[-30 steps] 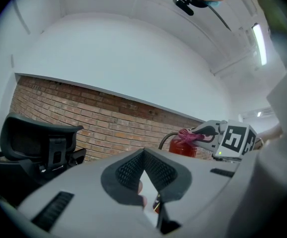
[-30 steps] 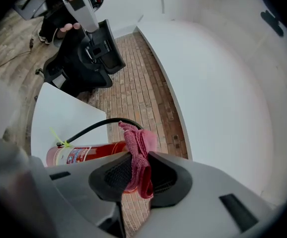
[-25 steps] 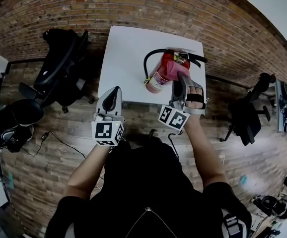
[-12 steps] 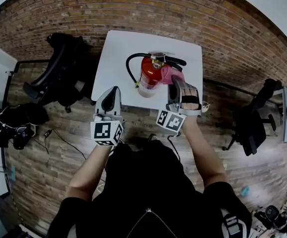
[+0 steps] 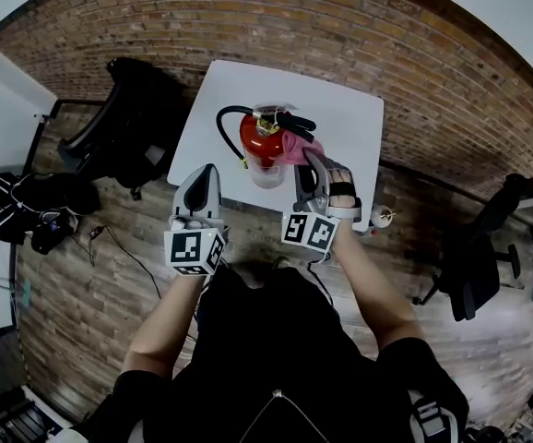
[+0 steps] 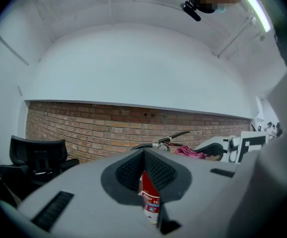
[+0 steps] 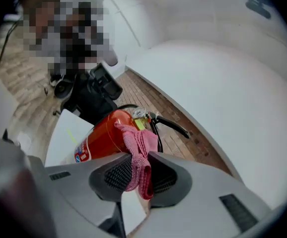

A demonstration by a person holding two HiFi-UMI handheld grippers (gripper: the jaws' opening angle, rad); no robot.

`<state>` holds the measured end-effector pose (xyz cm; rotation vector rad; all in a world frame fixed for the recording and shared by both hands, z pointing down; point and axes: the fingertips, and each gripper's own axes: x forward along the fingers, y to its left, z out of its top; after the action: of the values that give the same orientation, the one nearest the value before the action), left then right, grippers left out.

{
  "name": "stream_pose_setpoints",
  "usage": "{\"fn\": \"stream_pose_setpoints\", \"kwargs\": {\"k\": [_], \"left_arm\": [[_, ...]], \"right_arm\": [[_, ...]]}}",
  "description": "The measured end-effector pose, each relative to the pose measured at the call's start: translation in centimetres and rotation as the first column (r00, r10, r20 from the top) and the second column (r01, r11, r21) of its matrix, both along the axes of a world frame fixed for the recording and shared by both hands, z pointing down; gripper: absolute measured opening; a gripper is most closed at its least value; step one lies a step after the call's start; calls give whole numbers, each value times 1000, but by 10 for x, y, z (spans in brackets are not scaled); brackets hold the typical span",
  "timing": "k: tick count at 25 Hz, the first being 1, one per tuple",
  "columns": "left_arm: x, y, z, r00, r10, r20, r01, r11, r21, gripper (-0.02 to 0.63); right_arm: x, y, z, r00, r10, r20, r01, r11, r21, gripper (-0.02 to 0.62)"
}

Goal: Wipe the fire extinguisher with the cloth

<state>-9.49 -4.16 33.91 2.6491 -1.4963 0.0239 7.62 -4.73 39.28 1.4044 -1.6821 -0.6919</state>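
pressing cloth (image 7: 139, 148) to fire extinguisher (image 5: 259, 146)
right gripper (image 7: 136, 170) pinches the cloth against its red side; left gripper (image 6: 144, 155) closed, empty, nearby.

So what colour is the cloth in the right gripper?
Pink; the cloth shows best in the right gripper view.

1. Fire extinguisher (image 5: 265, 150): glossy red painted metal cylinder with a smooth printed label; its hose (image 5: 219, 127) looks like matt black rubber.
2. Cloth (image 7: 139, 152): pink, soft and matt, with a nubbly knitted weave.
3. Left gripper (image 6: 144, 155) and right gripper (image 7: 136, 162): smooth matt grey plastic shells, with dark pads (image 7: 116, 175) finely ribbed like rubber.
4. Table (image 5: 220, 100): smooth white top with little shine.
5. Wall (image 5: 248, 17): rough red brick with pale mortar lines.
6. Floor (image 5: 91, 275): matt brown wood planks, worn-looking.
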Motion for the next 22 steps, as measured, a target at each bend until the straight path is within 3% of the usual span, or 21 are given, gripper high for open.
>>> {"fn": "stream_pose_setpoints", "kwargs": {"k": [5, 10, 22], "left_arm": [[20, 12, -11, 1000, 7, 12, -7, 1000, 0, 29], [35, 18, -28, 998, 68, 13, -68, 997, 20, 29], [59, 11, -75, 979, 204, -4, -203, 975, 87, 29]], "right_arm": [[-2, 20, -5, 959, -66, 276, 92, 992, -81, 97], [-2, 38, -29, 849, -62, 525, 133, 986, -98, 97], [19, 51, -104, 684, -2, 729, 59, 997, -53, 97]]}}
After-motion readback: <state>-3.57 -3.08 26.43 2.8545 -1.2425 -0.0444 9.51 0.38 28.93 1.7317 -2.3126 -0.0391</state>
